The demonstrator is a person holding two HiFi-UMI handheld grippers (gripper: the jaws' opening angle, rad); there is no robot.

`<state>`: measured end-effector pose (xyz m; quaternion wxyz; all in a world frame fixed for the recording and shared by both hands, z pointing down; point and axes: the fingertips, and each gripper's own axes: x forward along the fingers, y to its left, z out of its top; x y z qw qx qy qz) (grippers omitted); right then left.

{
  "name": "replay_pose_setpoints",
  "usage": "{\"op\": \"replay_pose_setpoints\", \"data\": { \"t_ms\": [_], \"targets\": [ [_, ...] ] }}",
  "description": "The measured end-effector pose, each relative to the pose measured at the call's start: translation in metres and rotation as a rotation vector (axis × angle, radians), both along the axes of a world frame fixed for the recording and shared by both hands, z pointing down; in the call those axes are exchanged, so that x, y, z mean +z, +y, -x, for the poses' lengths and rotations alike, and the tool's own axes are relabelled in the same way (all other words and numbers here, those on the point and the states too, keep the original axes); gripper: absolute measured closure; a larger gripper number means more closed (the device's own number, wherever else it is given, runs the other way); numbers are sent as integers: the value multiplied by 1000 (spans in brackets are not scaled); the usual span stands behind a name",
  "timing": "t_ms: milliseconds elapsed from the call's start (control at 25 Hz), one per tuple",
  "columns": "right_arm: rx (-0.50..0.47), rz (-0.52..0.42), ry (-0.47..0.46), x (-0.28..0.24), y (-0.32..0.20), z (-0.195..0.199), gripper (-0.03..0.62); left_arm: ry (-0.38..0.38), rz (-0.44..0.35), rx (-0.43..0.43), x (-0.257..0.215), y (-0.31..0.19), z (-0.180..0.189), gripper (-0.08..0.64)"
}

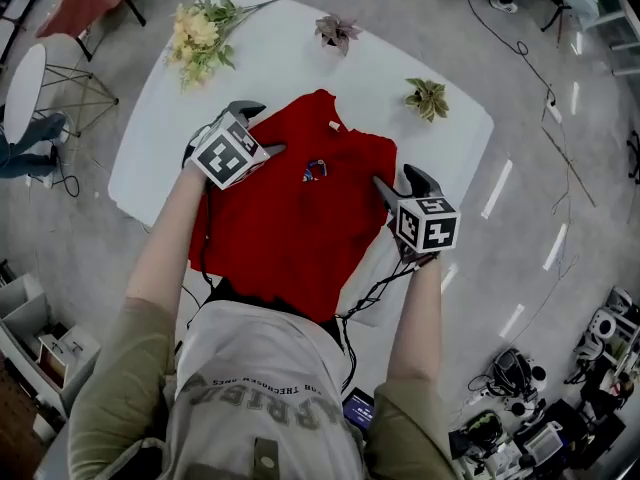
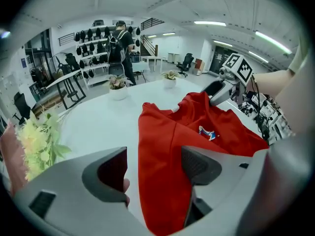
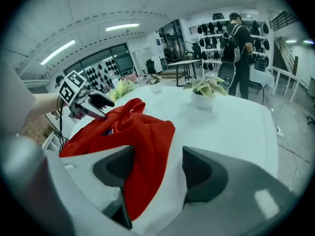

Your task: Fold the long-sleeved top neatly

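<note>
Two tongs are hovering wide open, gripping nothing: the left tongs (image 1: 262,130) over the left edge of the red long-sleeved top (image 1: 300,218), the right tongs (image 1: 398,183) over its right edge. It is lying mid-bench (image 1: 270,58), reaching the near edge.

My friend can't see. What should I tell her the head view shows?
A red long-sleeved top lies flat on a white table, with a person's left gripper and right gripper, jaws open, at its two sides. Yellow flowers and two potted plants sit farther back.
</note>
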<state>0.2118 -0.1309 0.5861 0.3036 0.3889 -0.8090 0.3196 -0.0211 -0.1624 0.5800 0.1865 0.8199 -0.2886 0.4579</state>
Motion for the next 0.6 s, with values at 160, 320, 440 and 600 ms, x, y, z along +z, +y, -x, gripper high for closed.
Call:
{"op": "replay_pose_setpoints", "data": {
  "t_ms": [160, 320, 440, 600],
  "targets": [
    [8, 39, -4, 12, -2, 0, 316, -7, 85, 36, 17, 0, 1, 262],
    [3, 49, 8, 12, 0, 1, 432, 30, 93, 76, 16, 2, 2, 409],
    [13, 34, 32, 7, 1, 0, 531, 48, 52, 67, 8, -3, 11, 514],
    [55, -38, 93, -12, -9, -10, 551, 82, -21, 9, -9, -26, 29, 522]
  ]
}}
